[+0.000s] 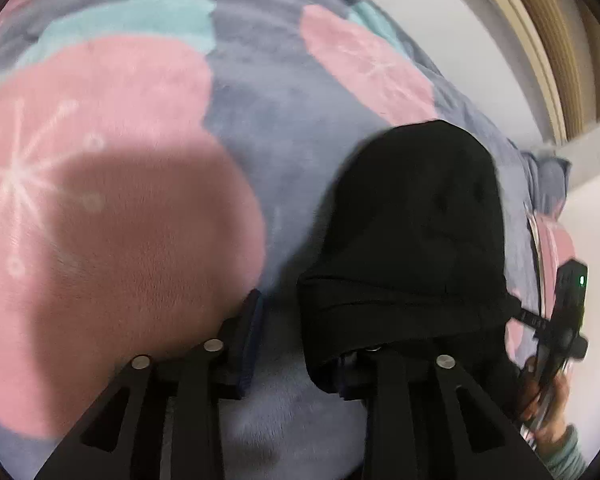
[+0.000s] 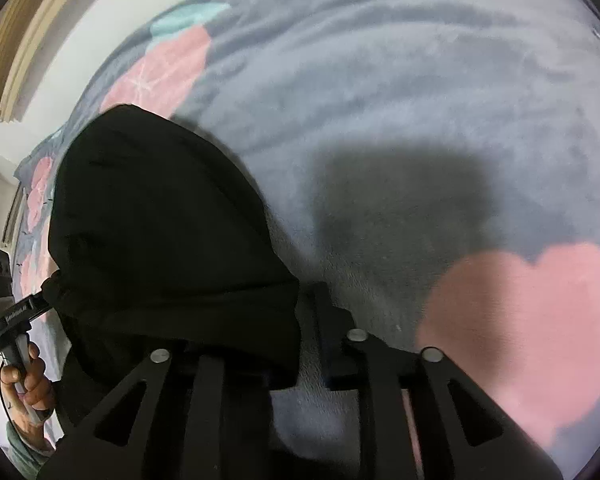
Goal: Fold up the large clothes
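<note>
A black garment (image 1: 412, 232) hangs between the two grippers above a bed. In the left wrist view my left gripper (image 1: 300, 344) has its jaws apart; the cloth is draped over the right finger and hides it, while the left finger (image 1: 248, 336) is bare. In the right wrist view the same garment (image 2: 160, 232) covers the left finger of my right gripper (image 2: 296, 340); the right finger (image 2: 328, 320) is bare. Both grippers stand open, with the cloth hooked over one finger each. The other gripper and the hand holding it show at each view's edge (image 1: 560, 320) (image 2: 12, 320).
A grey fleece blanket (image 2: 380, 100) with pink and teal patches (image 1: 100, 200) covers the bed below. A white wall (image 1: 440, 20) and a wooden frame (image 1: 560, 40) lie beyond the bed's far edge.
</note>
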The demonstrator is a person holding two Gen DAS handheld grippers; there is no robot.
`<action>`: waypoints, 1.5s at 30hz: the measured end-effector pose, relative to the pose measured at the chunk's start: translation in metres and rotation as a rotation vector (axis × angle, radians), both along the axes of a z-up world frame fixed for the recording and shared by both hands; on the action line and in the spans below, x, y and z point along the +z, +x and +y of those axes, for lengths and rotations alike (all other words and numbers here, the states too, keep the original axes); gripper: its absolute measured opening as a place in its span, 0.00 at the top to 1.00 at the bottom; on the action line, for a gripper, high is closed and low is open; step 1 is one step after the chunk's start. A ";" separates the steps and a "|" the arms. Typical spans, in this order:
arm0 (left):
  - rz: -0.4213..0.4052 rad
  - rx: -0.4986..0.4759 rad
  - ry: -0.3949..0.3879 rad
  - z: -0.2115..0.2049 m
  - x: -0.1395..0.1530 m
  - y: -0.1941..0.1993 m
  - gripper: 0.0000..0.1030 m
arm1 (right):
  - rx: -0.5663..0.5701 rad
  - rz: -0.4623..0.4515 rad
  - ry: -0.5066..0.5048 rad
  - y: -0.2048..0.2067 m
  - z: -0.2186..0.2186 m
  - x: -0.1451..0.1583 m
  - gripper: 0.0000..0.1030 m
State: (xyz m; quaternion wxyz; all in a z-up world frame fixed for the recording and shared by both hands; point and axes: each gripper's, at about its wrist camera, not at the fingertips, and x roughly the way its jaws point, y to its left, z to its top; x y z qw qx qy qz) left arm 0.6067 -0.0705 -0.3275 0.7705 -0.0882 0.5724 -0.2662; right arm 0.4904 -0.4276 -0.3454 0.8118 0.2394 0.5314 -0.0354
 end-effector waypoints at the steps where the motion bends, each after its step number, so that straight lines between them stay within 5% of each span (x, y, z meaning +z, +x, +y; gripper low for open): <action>1: -0.034 -0.031 0.024 0.001 0.010 -0.007 0.68 | 0.005 -0.004 -0.007 -0.004 -0.001 0.007 0.69; 3: -0.095 -0.073 0.064 0.005 0.029 -0.024 0.67 | 0.019 -0.021 -0.007 -0.020 -0.002 0.024 0.59; 8: -0.253 -0.102 0.056 0.028 0.088 -0.056 0.62 | 0.050 -0.140 -0.035 -0.046 0.000 0.078 0.57; 13: -0.326 -0.089 -0.031 -0.013 0.122 -0.035 0.54 | 0.091 -0.202 -0.064 -0.001 0.022 0.099 0.54; 15: -0.311 -0.108 -0.010 -0.035 0.109 -0.025 0.54 | 0.126 -0.171 -0.066 0.022 0.033 0.081 0.54; 19: -0.158 -0.110 0.087 -0.051 0.038 -0.010 0.54 | 0.173 -0.038 -0.068 0.035 0.045 0.022 0.55; 22: -0.143 -0.084 0.068 -0.040 0.005 -0.019 0.54 | 0.196 -0.024 -0.065 0.032 0.049 0.000 0.55; 26: -0.152 -0.086 0.064 -0.039 0.013 -0.017 0.54 | 0.240 -0.020 -0.126 0.035 0.053 0.017 0.55; 31: -0.293 -0.081 -0.049 -0.034 0.070 -0.030 0.54 | 0.293 -0.238 -0.103 0.053 0.063 0.090 0.53; 33: -0.333 -0.057 -0.076 -0.038 0.082 -0.028 0.54 | 0.326 -0.259 -0.122 0.083 0.077 0.097 0.51; 39: -0.219 -0.013 0.053 -0.051 0.024 -0.012 0.54 | 0.388 -0.106 -0.188 0.153 0.109 0.033 0.51; 41: -0.183 -0.005 0.037 -0.044 0.002 -0.011 0.54 | 0.391 -0.054 -0.182 0.161 0.109 0.009 0.51; 45: -0.188 -0.011 0.043 -0.043 0.003 -0.010 0.54 | 0.377 -0.059 -0.162 0.147 0.102 0.011 0.53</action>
